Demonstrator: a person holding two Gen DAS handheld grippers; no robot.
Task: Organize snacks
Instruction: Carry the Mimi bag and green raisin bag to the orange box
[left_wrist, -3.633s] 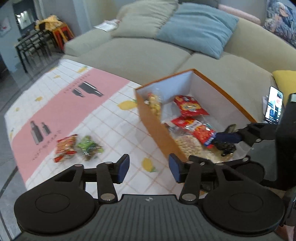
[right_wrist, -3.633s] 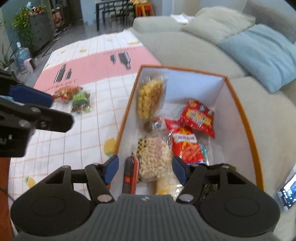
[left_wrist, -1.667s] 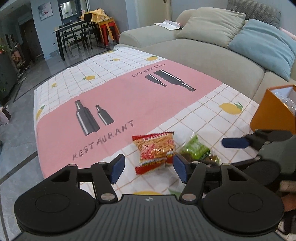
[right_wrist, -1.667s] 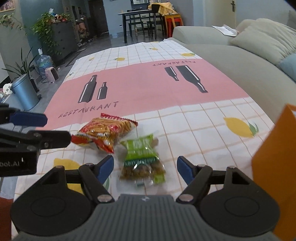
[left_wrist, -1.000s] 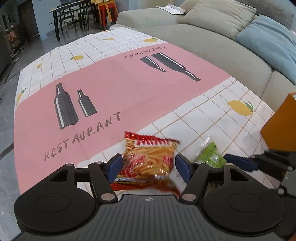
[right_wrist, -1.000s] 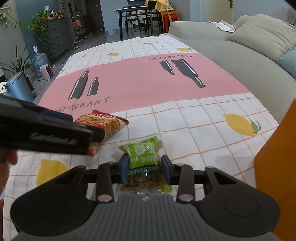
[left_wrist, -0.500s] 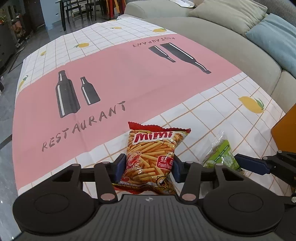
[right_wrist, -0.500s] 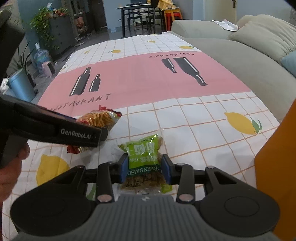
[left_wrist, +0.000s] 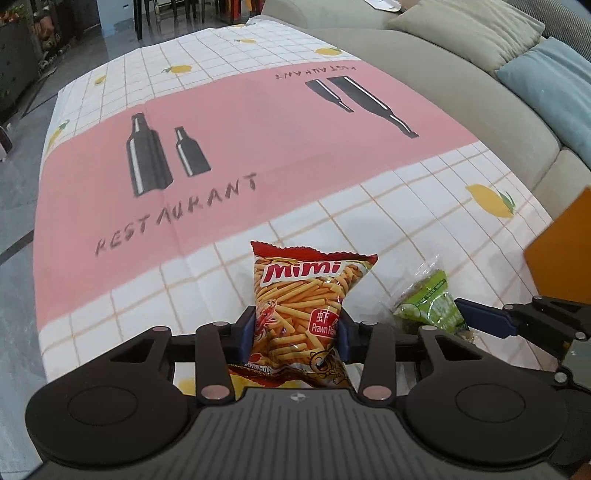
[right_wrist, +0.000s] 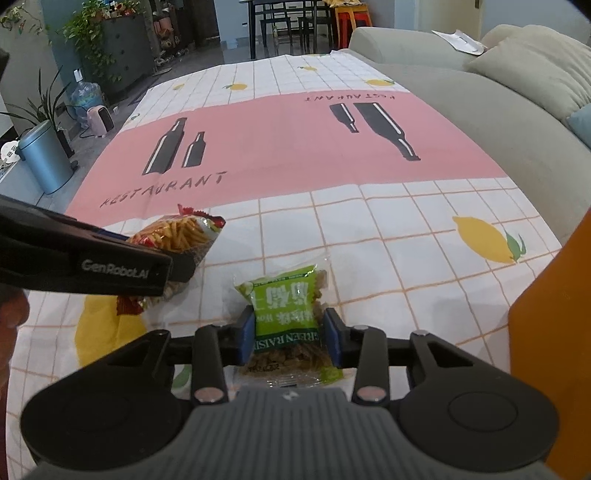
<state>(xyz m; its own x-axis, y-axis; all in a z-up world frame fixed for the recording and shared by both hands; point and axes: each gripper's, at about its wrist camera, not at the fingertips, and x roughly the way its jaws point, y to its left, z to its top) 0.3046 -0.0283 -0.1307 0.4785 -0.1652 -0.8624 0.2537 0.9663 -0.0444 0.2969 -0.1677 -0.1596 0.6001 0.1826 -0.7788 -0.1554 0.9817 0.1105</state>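
Left wrist view: left gripper (left_wrist: 295, 334) jaws just closing, pads pressed on red Mimi prawn-cracker bag (left_wrist: 301, 306), lower centre, over checked tablecloth (left_wrist: 258, 147).

Right wrist view: right gripper (right_wrist: 290, 341) jaws narrow, clamped on green raisin pack (right_wrist: 286, 310), lower centre; orange box (right_wrist: 554, 332) at right edge.

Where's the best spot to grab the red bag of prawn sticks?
Across its lower half, one pad on each side edge, coming from its bottom end. The red crinkly prawn-stick bag is puffy yet narrow there, so it fits between the pads. The left gripper already pinches it that way.
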